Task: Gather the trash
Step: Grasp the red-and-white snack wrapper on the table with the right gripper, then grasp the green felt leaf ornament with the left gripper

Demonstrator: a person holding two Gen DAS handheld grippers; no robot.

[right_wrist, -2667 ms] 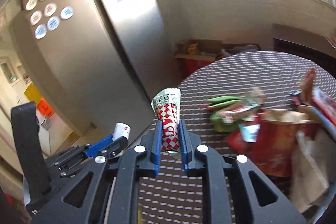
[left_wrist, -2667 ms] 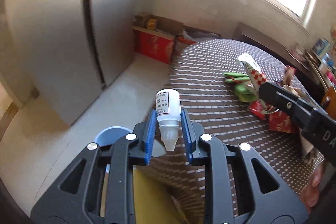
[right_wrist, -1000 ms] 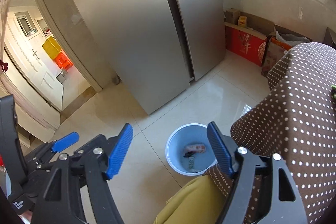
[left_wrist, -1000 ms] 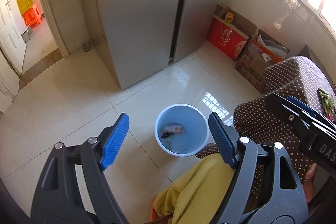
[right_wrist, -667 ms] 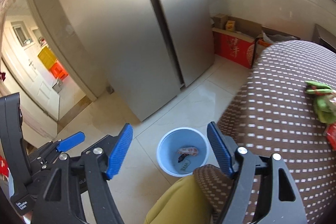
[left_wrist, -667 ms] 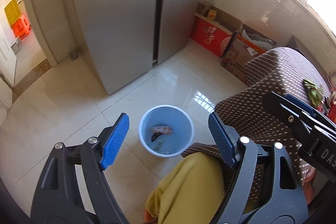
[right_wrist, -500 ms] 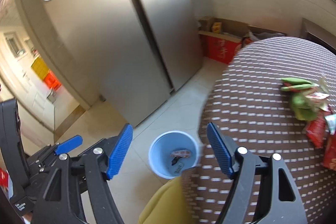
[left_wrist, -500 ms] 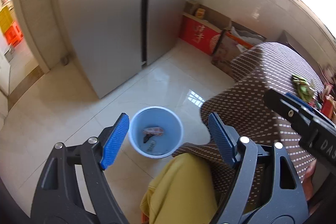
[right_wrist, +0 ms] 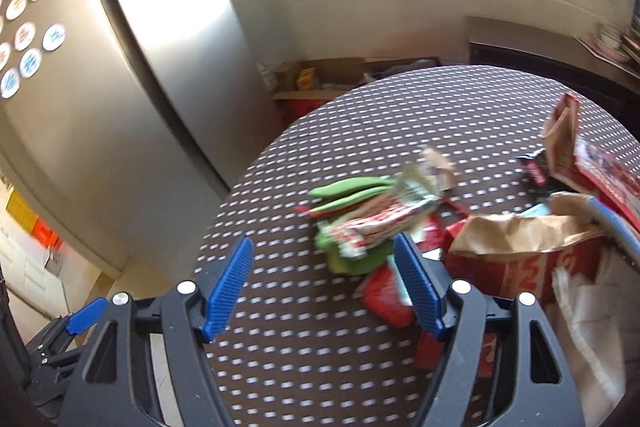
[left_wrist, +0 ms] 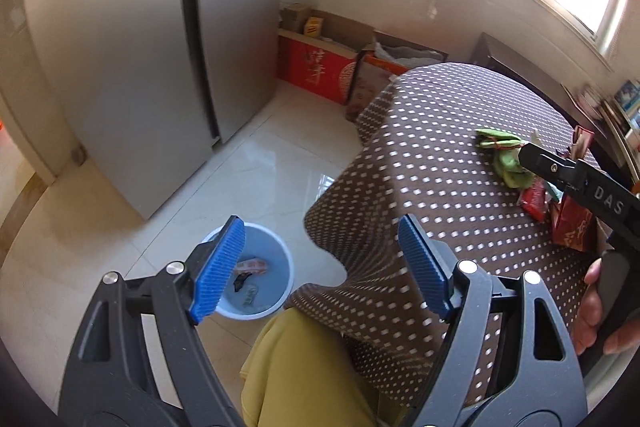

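- With both sets of fingers spread wide and nothing between them, the step in hand looked like the trip from the bin to the litter pile for another pick.
- The left gripper (left_wrist: 320, 263) hung over the near left edge of the counter (left_wrist: 432, 147), its blue pads well apart, with the pale blue trash bin (left_wrist: 280, 251) on the floor below and to the left.
- That bin held some discarded pieces, one a small reddish wrapper (left_wrist: 251, 265); so part of the collecting seemed done.
- The right gripper (right_wrist: 326, 281) pointed across the dotted brown cloth toward the heap of wrappers (right_wrist: 372, 223), its fingers equally spread and empty.
- The heap lay on the right half of the counter: green pieces (right_wrist: 348, 191) at its far left side, red-and-white striped wrappers (right_wrist: 384, 221) over them, red packets (right_wrist: 386, 297) nearer, and a crumpled brown paper bag (right_wrist: 516, 231) to the right.
- The right-wrist view was blurred, so finer detail of the litter could not be told.
- The next move likely called for bringing the fingers down on either side of a single loose wrapper at the pile's near edge, then pinching it.
- Thin, overlapping wrappers might slide or come up in a clump, so a low, flat approach seemed wise.
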